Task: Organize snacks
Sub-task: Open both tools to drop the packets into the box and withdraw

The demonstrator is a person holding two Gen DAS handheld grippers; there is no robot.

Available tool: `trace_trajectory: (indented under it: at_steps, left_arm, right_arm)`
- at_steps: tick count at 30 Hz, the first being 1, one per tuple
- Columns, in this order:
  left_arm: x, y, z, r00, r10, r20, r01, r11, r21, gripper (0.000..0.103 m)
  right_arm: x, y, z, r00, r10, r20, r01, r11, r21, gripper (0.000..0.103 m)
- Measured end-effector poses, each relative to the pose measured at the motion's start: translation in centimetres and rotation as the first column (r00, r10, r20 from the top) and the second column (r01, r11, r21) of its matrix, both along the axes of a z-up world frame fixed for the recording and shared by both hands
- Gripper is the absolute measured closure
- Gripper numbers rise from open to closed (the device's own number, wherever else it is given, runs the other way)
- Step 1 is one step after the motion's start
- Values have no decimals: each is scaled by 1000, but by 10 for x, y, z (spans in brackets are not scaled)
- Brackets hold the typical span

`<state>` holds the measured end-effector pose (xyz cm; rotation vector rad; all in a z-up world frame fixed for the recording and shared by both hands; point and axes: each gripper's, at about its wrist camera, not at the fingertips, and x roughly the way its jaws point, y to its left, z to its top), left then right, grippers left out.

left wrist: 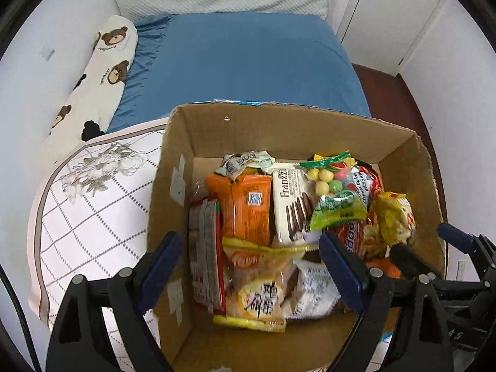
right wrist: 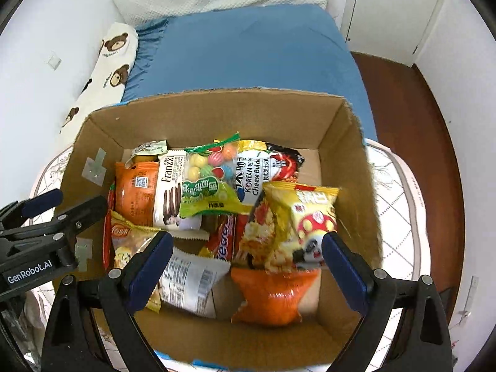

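An open cardboard box (left wrist: 291, 130) (right wrist: 217, 108) holds several snack packs. In the left wrist view I see an orange packet (left wrist: 248, 207), a white Franzzi cookie pack (left wrist: 291, 204), a green bag of candy balls (left wrist: 334, 192) and a clear rice-cracker bag (left wrist: 257, 288). My left gripper (left wrist: 251, 266) hangs open above that cracker bag, gripping nothing. In the right wrist view a yellow snack packet (right wrist: 303, 220) lies on an orange bag (right wrist: 272, 297), beside a white pack (right wrist: 192, 279). My right gripper (right wrist: 248, 266) is open above them, empty. Each gripper shows at the edge of the other's view.
The box stands on a white quilted blanket (left wrist: 93, 217) at the foot of a bed with a blue sheet (left wrist: 248, 62). A bear-print pillow (left wrist: 102, 71) lies along the left wall. Dark wooden floor (right wrist: 418, 108) and a white door (left wrist: 387, 15) are to the right.
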<state>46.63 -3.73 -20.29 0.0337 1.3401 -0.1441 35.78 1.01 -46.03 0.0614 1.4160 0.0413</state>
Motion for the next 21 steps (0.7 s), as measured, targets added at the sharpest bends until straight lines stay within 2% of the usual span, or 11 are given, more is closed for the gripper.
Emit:
trace_trajectory:
  at_steps: [7,11,17,21]
  left_arm:
    - [-44,4,47,986,-3,168,-1,1000,21,12]
    - [-68,4,71,973,-10,232,6,1000,14,12]
    - [-106,3,98,953,-25,303,24,1000,8,12]
    - [-124,7,107,949,-9,316,14,1000,-15,12]
  right_arm:
    - [-37,-5,46,993,12,114,-11,1000,-13,4]
    - [-63,-7,76,982,7,189,-5,1000,-14,4]
    - [-95,-5,112,965,15,261,-12,1000,-16,4]
    - [-115,-2,129,958,15,288,-16,1000,1,4]
